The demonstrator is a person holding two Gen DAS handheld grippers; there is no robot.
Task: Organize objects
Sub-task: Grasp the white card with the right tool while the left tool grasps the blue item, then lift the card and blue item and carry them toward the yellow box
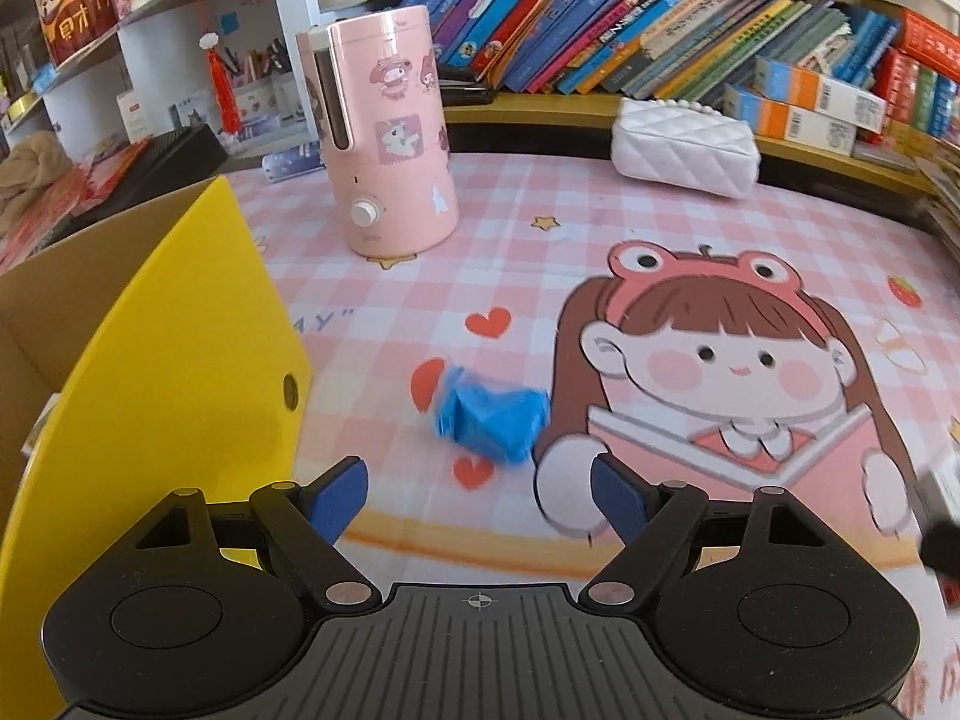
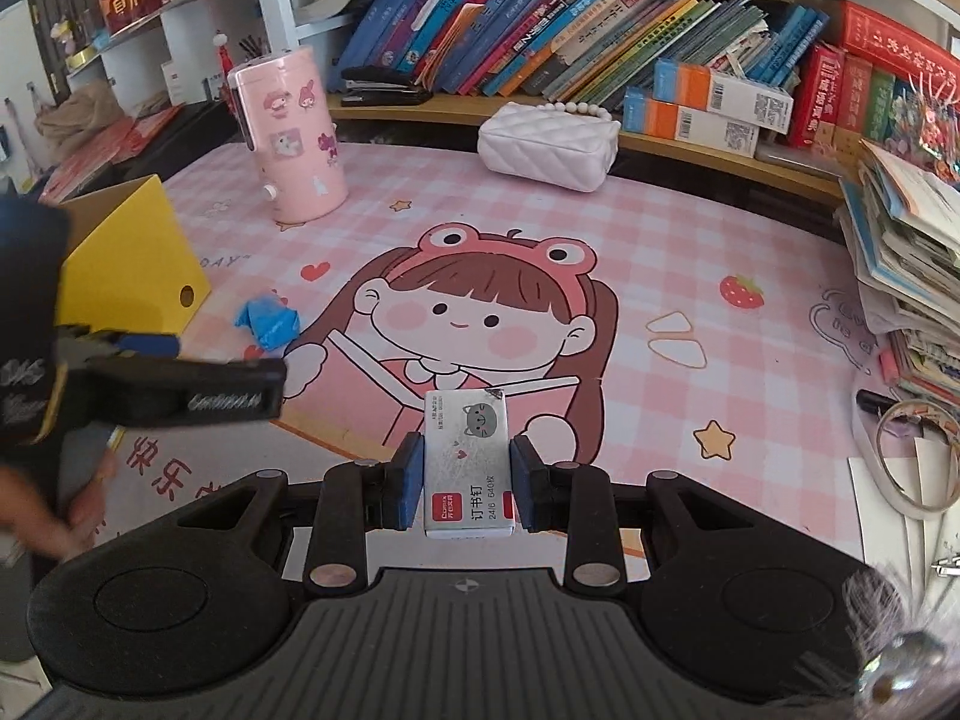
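My left gripper is open and empty, just short of a crumpled blue piece lying on the pink mat. The yellow cardboard box stands open at its left. My right gripper is shut on a small white staple box with a grey cat picture, held above the mat. In the right wrist view the blue piece lies beside the yellow box, and the left gripper's body reaches in from the left.
A pink cylindrical appliance and a white quilted bag stand at the back of the mat. Books fill the shelf behind. A stack of books and papers and a tape roll sit at right.
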